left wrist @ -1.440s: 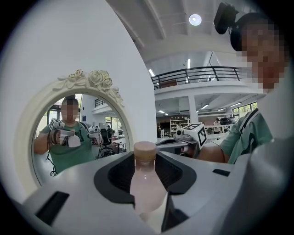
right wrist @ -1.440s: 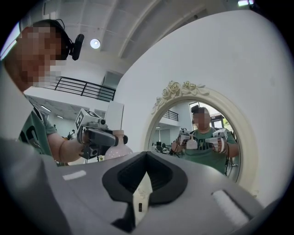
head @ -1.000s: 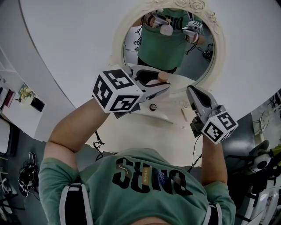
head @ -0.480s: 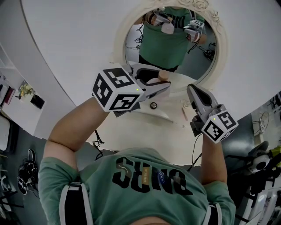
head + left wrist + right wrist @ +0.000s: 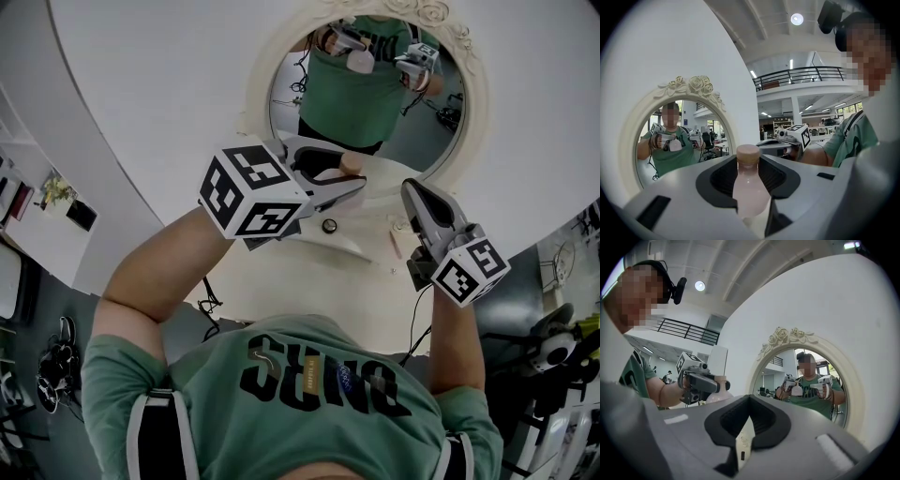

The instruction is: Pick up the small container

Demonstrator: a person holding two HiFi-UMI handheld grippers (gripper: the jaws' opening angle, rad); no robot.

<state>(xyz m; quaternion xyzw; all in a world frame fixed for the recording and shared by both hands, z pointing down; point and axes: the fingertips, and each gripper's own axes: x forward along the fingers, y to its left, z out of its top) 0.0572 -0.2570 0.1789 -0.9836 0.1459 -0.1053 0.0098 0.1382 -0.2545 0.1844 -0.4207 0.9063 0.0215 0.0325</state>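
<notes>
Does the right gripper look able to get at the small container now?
Probably only at the cap: the left gripper grips the small container by its body. Nothing stands between it and the right gripper.

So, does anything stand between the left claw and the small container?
Nothing visible does. The small container, a pink bottle with a tan cap, already sits between the jaws of the left claw, which grip its sides. The right claw is off to the side, apart from it, and empty.
</notes>
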